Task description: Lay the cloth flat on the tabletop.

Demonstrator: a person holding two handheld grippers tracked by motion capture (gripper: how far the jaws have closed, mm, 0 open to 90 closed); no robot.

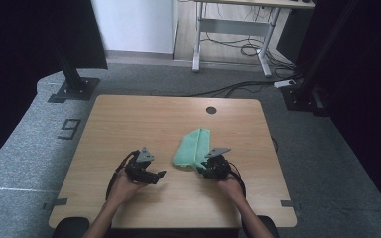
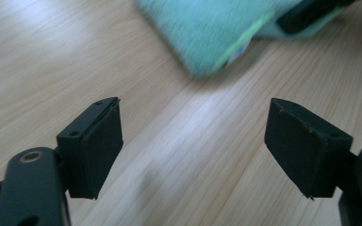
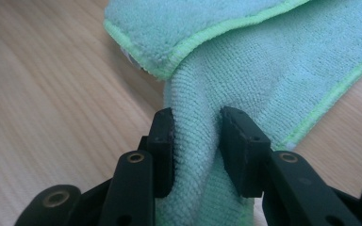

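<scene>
Right tongs pinching a bunched fold of the soft mint-green microfibre cloth with lime edging. Cloth lies partly folded on the pale wood-grain counter, right of centre, near corner in the pinch. Left tongs spread wide, holding nothing, over bare counter just beside the cloth.

Both grippers, left and right, are black with square-padded jaws, brass-coloured rivets, grey three-cornered top plates and trailing black cables, on bare forearms.
</scene>
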